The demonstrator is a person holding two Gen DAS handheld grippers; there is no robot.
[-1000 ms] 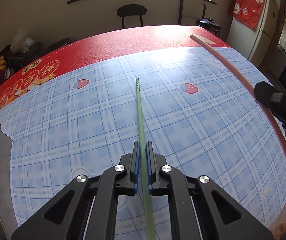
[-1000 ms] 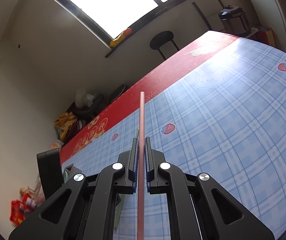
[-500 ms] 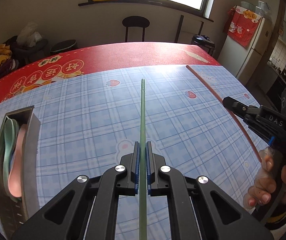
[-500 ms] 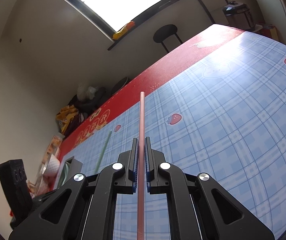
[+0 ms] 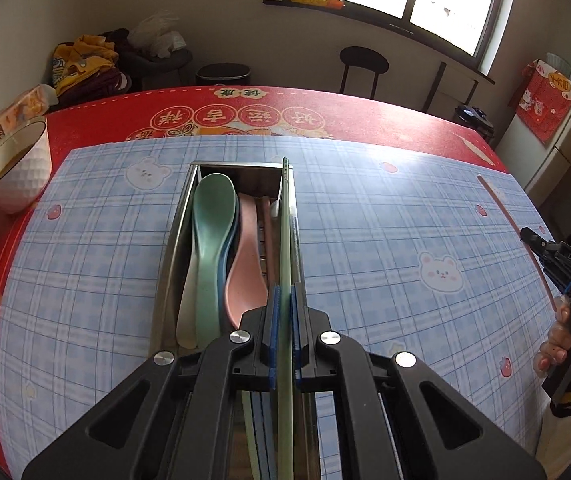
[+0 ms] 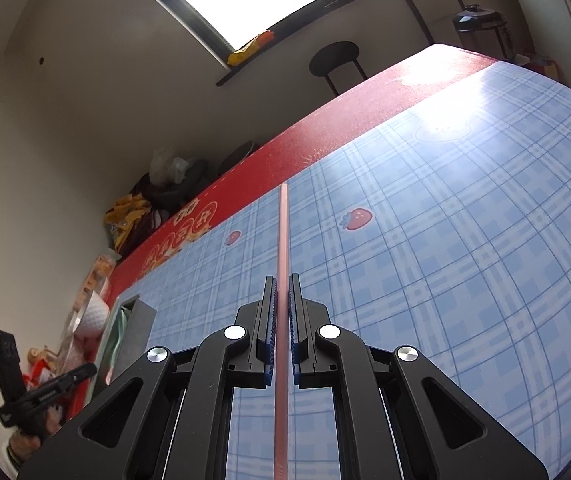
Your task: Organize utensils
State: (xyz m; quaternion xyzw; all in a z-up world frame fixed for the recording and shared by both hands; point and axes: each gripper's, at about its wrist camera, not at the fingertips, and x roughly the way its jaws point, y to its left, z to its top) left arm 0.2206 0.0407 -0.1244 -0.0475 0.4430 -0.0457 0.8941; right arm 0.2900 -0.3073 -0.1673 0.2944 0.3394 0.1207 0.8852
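While the left gripper (image 5: 283,308) is clamped on a pale green chopstick (image 5: 284,240), that stick runs straight away from the camera along the right-hand wall of a long metal utensil tray (image 5: 173,236), its far tip reaching the tray's far end. Inside the tray lie a green spoon (image 5: 209,240), a pink spoon (image 5: 245,272) just right of it, a cream spoon partly hidden beneath the green one, and a brownish stick against the right side. The tray sits on a blue checked tablecloth (image 5: 385,240) with bears and strawberries, bordered in red. A white bowl (image 5: 15,164) stands on the far left of the table. At the right edge of that view, the right gripper (image 6: 281,316), held in a person's hand (image 5: 565,340), is clenched on a pink chopstick (image 6: 282,280), which points forward above the cloth, well apart from the tray. From the right camera, the tray appears small at the lower left.
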